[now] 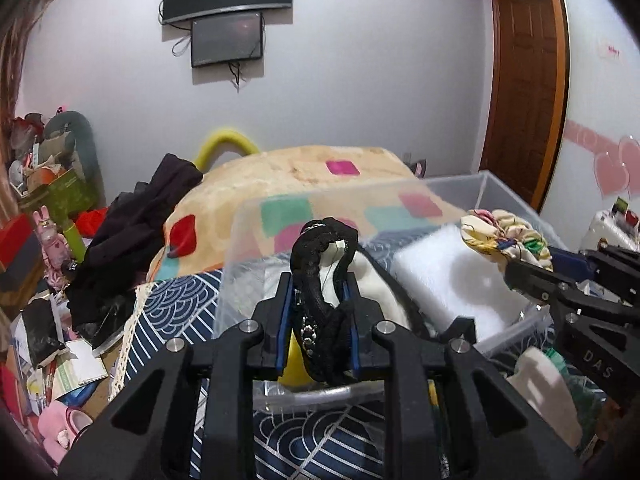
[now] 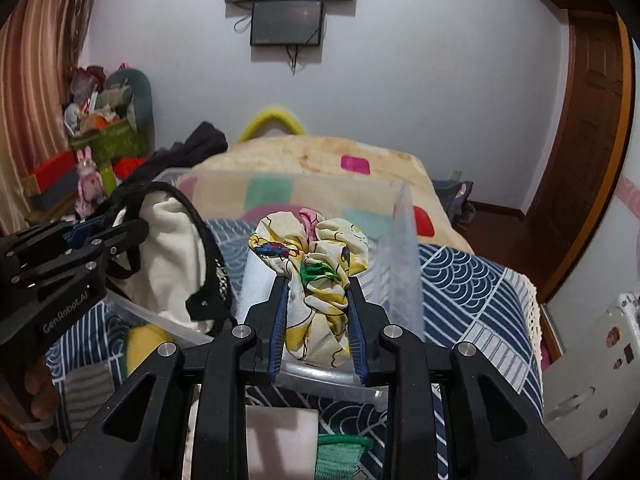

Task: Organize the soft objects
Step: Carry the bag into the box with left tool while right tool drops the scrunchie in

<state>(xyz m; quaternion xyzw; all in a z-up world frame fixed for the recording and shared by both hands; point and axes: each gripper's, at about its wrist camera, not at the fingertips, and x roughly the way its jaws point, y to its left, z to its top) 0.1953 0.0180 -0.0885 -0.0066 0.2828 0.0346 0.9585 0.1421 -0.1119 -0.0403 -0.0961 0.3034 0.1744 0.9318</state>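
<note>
My left gripper (image 1: 318, 280) is shut on the black beaded strap (image 1: 316, 300) of a cream cloth bag (image 2: 168, 252), held over a clear plastic bin (image 1: 240, 240). My right gripper (image 2: 318, 284) is shut on a yellow patterned scrunchie (image 2: 316, 260) and holds it above the same bin (image 2: 400, 264). In the left wrist view the scrunchie (image 1: 504, 232) and right gripper (image 1: 524, 276) show at the right. In the right wrist view the left gripper (image 2: 124, 232) shows at the left. A white foam block (image 1: 448, 276) lies in the bin.
The bin stands on a bed with a navy wave-pattern cover (image 2: 460, 280) and a beige blanket with coloured squares (image 1: 300, 176). Dark clothes (image 1: 136, 232) lie at the bed's left edge. Boxes, toys and clutter (image 1: 44, 240) fill the floor at left. A green cloth (image 2: 340, 452) lies below my right gripper.
</note>
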